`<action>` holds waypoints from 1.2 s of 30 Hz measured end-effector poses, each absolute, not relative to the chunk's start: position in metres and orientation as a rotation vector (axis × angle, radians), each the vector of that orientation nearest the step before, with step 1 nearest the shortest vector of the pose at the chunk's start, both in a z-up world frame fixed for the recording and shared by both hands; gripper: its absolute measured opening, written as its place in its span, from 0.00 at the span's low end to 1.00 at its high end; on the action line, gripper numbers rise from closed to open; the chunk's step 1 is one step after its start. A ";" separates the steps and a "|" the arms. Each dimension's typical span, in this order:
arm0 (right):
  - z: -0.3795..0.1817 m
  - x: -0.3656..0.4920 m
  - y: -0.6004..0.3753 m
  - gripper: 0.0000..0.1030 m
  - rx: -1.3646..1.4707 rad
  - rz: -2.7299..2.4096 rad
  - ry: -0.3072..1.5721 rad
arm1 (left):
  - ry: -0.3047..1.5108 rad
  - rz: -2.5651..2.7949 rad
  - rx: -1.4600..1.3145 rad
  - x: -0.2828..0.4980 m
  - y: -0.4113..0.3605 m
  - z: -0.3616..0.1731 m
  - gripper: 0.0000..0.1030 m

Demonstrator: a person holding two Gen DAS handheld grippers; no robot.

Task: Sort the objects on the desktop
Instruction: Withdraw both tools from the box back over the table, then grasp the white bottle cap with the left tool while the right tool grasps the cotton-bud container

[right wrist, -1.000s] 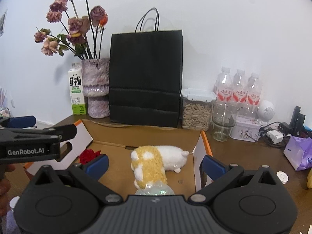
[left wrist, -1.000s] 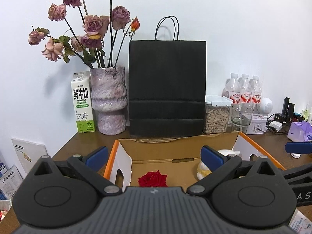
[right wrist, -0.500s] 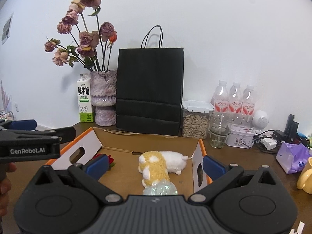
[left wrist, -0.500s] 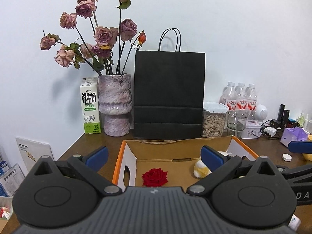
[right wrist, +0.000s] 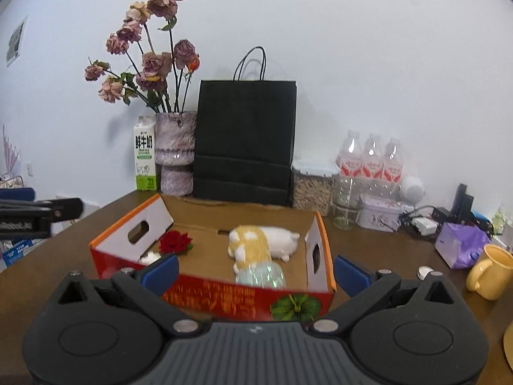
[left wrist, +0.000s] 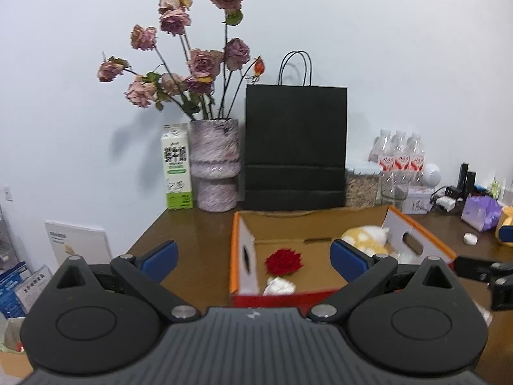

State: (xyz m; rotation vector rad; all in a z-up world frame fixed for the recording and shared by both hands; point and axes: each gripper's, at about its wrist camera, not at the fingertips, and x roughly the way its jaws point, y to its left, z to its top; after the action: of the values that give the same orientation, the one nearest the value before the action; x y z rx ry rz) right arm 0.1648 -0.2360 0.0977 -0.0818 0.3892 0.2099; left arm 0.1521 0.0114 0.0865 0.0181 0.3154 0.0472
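Milk carton by the vase reads 鲜牛奶. Left gripper and right gripper both stand wide apart, empty, before the cardboard box holding a red rose and plush toy.

Looks like home or small office corner. Brown wooden counter against plain white wall. Dried roses in purple vase, milk carton, black paper bag, water bottles, yellow mug, chargers and cables, booklets on floor by counter.
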 end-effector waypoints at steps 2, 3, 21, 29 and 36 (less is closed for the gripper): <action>0.092 0.156 -0.239 1.00 -0.083 0.207 0.406 | 0.327 0.054 0.024 0.140 0.018 0.081 1.00; 0.089 0.153 -0.241 1.00 -0.084 0.203 0.416 | 0.334 0.057 0.026 0.136 0.020 0.078 1.00; 0.025 0.129 -0.267 1.00 -0.040 0.128 0.608 | 0.508 0.132 -0.012 0.112 0.052 0.022 1.00; 0.017 0.144 -0.270 1.00 -0.044 0.110 0.631 | 0.532 0.139 0.000 0.124 0.054 0.016 1.00; 0.009 0.168 -0.272 0.98 -0.057 0.098 0.651 | 0.574 0.134 0.003 0.148 0.055 0.006 1.00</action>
State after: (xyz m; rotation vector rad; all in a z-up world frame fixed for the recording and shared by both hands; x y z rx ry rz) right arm 0.1679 -0.2719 0.0090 -0.0566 0.6512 0.0979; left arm 0.1479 0.0550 0.0055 0.0032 0.5736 0.1342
